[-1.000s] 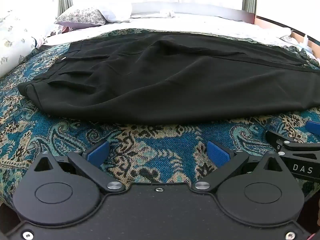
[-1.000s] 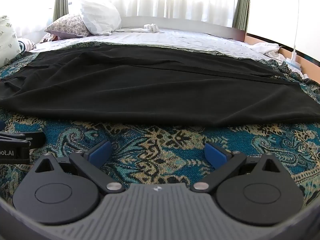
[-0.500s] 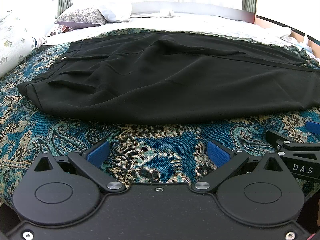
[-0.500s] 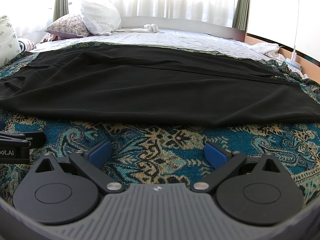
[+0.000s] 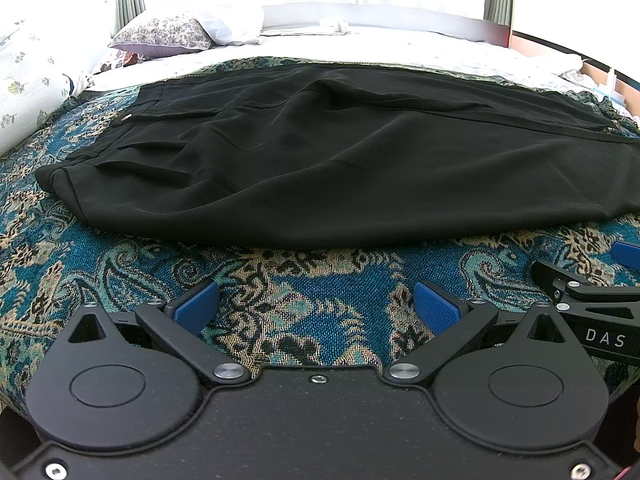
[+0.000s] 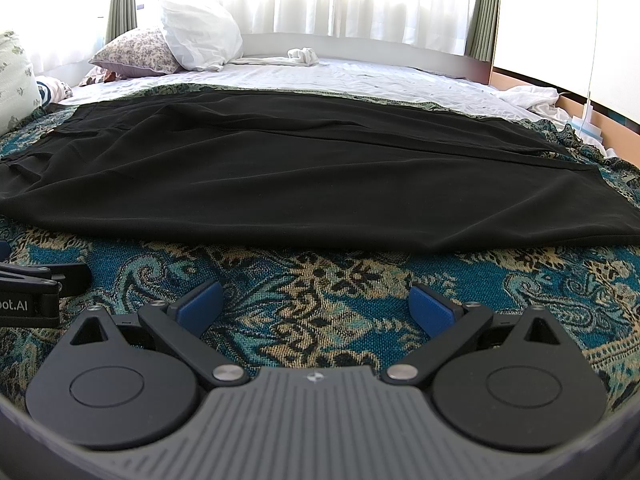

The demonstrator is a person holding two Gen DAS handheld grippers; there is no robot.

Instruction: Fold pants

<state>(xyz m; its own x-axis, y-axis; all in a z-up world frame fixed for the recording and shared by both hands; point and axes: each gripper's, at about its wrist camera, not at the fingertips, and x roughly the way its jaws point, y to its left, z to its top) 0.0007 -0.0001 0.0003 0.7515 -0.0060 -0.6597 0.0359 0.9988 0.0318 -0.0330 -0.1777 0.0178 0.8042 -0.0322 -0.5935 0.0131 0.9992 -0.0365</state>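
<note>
Black pants point(image 5: 340, 160) lie flat across a blue paisley bedspread point(image 5: 312, 280), waistband to the left and leg hems to the right; they also show in the right wrist view point(image 6: 304, 172). My left gripper point(image 5: 316, 304) is open and empty, low over the bedspread just short of the pants' near edge. My right gripper point(image 6: 316, 302) is open and empty, also just short of the near edge, further toward the hems. The right gripper's tip shows at the right edge of the left wrist view point(image 5: 580, 292).
A white sheet point(image 6: 360, 76) covers the bed beyond the pants. Pillows point(image 6: 172, 48) lie at the far left by the curtained window. A small white cloth point(image 6: 302, 55) lies near the headboard. A wooden bed edge point(image 6: 600, 120) runs at the far right.
</note>
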